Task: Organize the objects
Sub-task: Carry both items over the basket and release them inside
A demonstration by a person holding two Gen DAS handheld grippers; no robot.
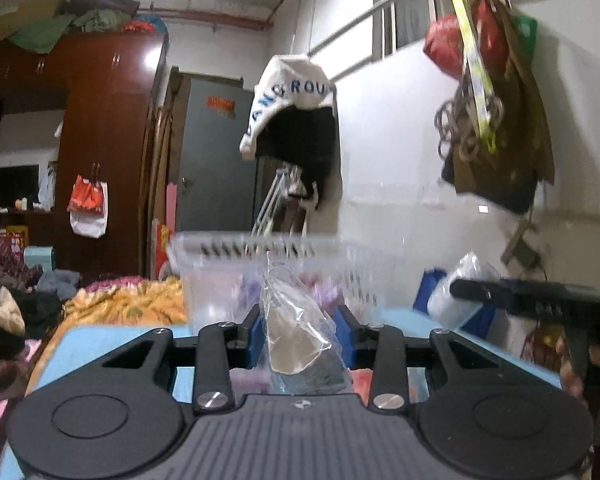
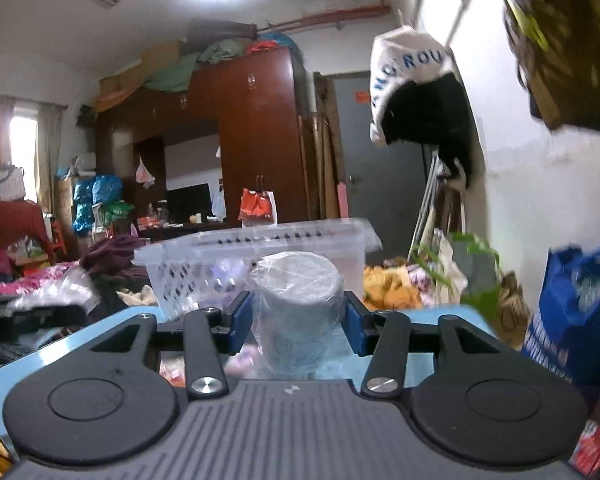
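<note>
Left wrist view: the left gripper (image 1: 300, 330) is clenched on a clear plastic bag (image 1: 296, 332) with a pale, folded item inside; the bag stands up between the blue pads (image 1: 256, 334) and is carried above the light blue table (image 1: 112, 344). Straight ahead, near, stands the clear perforated basket (image 1: 236, 268), its rim at about bag height. The step in hand appears to be transport — both items are lifted and heading for the basket. The right gripper shows at the right edge with its white load. Right wrist view: the right gripper (image 2: 298, 316) grasps a wrapped pale cylinder, seemingly a roll (image 2: 298, 308), squarely between its pads; the same basket (image 2: 260, 252) lies directly beyond. The next move likely calls for raising each load over the rim before letting go — the basket wall stands in the way of a level approach. Both loads aim at one opening, so the grippers may crowd each other. A blue bag (image 2: 576, 312) stands to the right, well clear; a hanging cap (image 2: 412, 76) is overhead.
</note>
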